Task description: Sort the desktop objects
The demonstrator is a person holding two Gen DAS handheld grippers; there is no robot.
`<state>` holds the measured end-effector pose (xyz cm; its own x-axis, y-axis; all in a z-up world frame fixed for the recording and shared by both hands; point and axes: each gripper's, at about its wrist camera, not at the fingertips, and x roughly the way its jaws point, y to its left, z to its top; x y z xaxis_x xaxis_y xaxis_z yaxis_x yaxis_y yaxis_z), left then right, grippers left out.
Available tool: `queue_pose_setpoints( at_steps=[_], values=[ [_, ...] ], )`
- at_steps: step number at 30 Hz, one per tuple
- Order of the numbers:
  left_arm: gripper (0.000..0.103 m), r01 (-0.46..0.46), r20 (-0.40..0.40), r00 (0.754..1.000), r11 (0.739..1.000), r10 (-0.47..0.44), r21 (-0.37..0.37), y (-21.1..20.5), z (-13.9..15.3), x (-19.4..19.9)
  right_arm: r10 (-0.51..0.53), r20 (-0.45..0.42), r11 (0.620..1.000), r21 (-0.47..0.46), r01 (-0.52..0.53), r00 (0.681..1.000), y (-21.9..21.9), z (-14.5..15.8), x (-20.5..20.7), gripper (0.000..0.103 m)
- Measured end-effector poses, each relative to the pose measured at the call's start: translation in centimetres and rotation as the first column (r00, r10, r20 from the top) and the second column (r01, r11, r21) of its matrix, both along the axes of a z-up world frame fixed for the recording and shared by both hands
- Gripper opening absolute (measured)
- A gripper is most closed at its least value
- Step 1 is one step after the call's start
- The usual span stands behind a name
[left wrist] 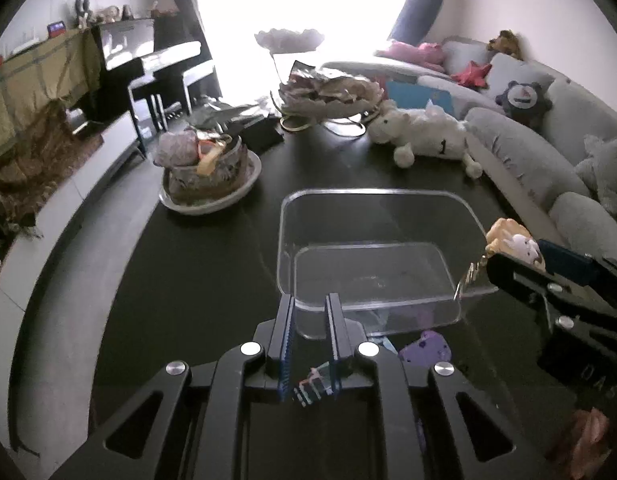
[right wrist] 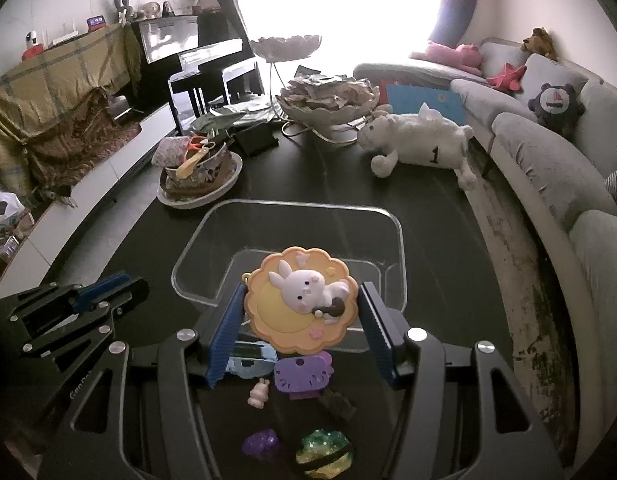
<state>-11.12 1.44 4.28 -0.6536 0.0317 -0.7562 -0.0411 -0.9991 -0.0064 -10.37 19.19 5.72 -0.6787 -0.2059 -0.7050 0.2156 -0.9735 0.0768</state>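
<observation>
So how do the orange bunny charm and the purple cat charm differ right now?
The orange bunny charm is larger, scalloped and round, shut in the right gripper above the clear tray. The purple cat charm is smaller, cat-head shaped, lying loose on the dark table. Both are flat cartoon pieces.

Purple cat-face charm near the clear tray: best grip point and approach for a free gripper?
The purple cat-face charm lies flat on the dark table, so probably pinch it across its two side edges, coming from straight above. It is thin, offering little height. A small pink bunny figure and a blue item crowd its left side, so keep the jaws narrow.
</observation>
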Motion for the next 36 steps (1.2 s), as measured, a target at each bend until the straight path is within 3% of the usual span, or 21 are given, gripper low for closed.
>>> queue_pose_setpoints(
  at_steps=[4, 8, 12, 16, 29, 36],
  values=[
    [0.018, 0.003, 0.034, 0.999, 1.0, -0.004, 0.021, -0.6, -1.1, 0.3, -0.003, 0.011, 1.0, 0.001, 0.003, 1.0, 0.4, -0.6, 0.4, 0.055],
    [0.043, 0.027, 0.05, 0.998, 1.0, -0.027, 0.009, -1.0, -2.5, 0.7, -0.003, 0.014, 1.0, -0.003, 0.003, 1.0, 0.6, -0.9, 0.8, 0.055],
    [0.043, 0.034, 0.053, 0.998, 0.998, -0.031, -0.059, -0.7, -3.8, 1.0, 0.0, 0.021, 1.0, -0.004, 0.0, 1.0, 0.6, -1.3, 1.0, 0.055],
    [0.043, 0.048, 0.087, 0.995, 0.998, -0.044, -0.042, -0.4, -4.9, 1.1, 0.002, 0.035, 1.0, -0.003, -0.002, 0.999, 0.6, -2.0, 0.9, 0.055],
    [0.043, 0.057, 0.074, 0.996, 0.998, -0.054, -0.035, 0.4, -5.2, 2.3, -0.008, 0.064, 1.0, -0.004, 0.008, 0.998, 1.0, -3.5, 1.2, 0.055],
    [0.043, 0.101, 0.074, 0.992, 0.995, -0.099, -0.025, 2.5, -6.1, 5.2, -0.02, 0.063, 1.0, -0.002, 0.02, 0.998, 1.7, -3.7, 2.4, 0.055]
  ],
)
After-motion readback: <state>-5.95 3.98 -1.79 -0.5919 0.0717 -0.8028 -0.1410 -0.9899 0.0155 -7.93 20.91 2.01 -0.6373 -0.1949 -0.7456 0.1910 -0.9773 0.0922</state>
